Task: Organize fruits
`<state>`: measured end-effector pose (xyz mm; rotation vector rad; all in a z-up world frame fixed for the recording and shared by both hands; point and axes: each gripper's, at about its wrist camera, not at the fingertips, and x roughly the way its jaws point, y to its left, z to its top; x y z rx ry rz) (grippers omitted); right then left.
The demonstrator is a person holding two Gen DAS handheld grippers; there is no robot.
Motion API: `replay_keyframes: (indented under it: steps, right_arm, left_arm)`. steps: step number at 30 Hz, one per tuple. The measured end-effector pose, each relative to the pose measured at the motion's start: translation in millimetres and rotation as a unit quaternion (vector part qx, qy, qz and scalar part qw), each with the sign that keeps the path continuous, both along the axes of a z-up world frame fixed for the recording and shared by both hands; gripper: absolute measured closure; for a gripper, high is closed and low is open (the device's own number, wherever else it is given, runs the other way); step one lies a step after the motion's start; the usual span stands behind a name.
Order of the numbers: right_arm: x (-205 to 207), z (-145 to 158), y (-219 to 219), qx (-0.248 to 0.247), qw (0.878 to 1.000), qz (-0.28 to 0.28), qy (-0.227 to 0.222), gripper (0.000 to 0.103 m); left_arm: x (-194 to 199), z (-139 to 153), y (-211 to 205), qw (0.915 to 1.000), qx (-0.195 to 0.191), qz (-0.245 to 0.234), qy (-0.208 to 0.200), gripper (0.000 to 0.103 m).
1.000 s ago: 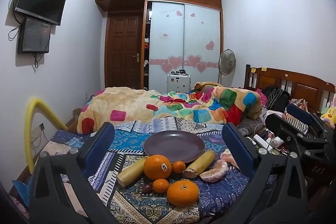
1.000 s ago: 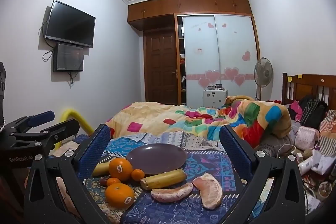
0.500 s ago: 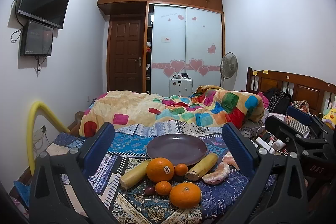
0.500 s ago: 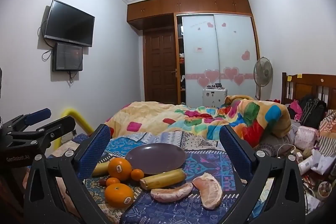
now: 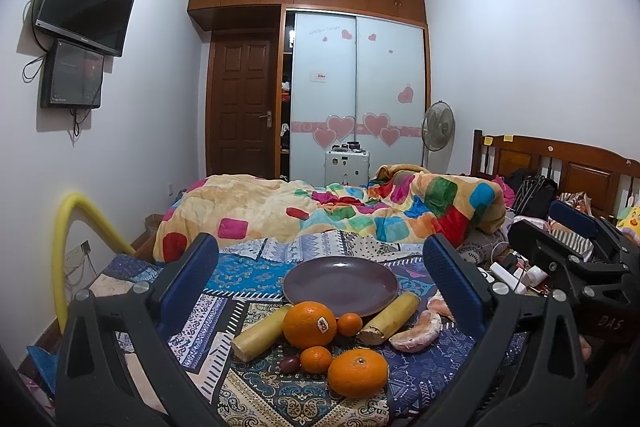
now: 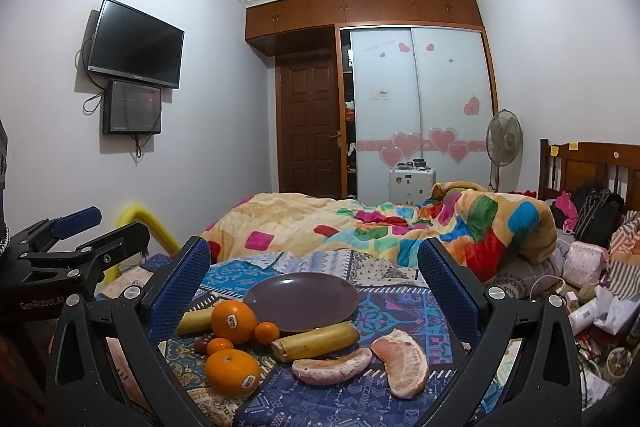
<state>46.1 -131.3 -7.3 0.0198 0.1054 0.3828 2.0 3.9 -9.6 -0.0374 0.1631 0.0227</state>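
Observation:
An empty purple plate [image 5: 340,285] [image 6: 302,301] rests on a patterned cloth. In front of it lie two large oranges [image 5: 309,324] [image 5: 357,372] [image 6: 233,321] [image 6: 231,371], small mandarins [image 5: 349,323] [image 5: 316,359], a dark plum [image 5: 289,363], two yellowish cane pieces [image 5: 262,333] [image 5: 389,319] [image 6: 316,340] and two pink pomelo segments [image 5: 416,331] [image 6: 401,361] [image 6: 332,370]. My left gripper [image 5: 320,267] is open, hovering before the fruit. My right gripper [image 6: 314,263] is open too, holding nothing. Each gripper shows in the other's view [image 5: 576,259] [image 6: 68,247].
A colourful quilt [image 5: 320,211] is heaped behind the cloth. Clutter with bags and bottles [image 6: 588,291] lies to the right by the wooden headboard [image 5: 560,163]. A yellow foam tube [image 5: 76,239] arches at the left wall. A fan [image 6: 503,139] stands by the wardrobe.
Both cameras have tilted up slightly, so the fruit and plate sit a little lower in view. Both grippers stay open; nothing on the cloth has moved.

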Motion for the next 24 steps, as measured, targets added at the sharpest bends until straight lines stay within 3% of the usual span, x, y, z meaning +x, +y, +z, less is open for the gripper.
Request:
replay_keyframes:
  steps: [24]
  right_arm:
    - [0.7,-1.2,1.0,0.003,1.0,0.005,0.008,0.0]
  left_arm:
    - [1.6,2.7,3.7,1.0,0.002,0.004,0.0,0.0]
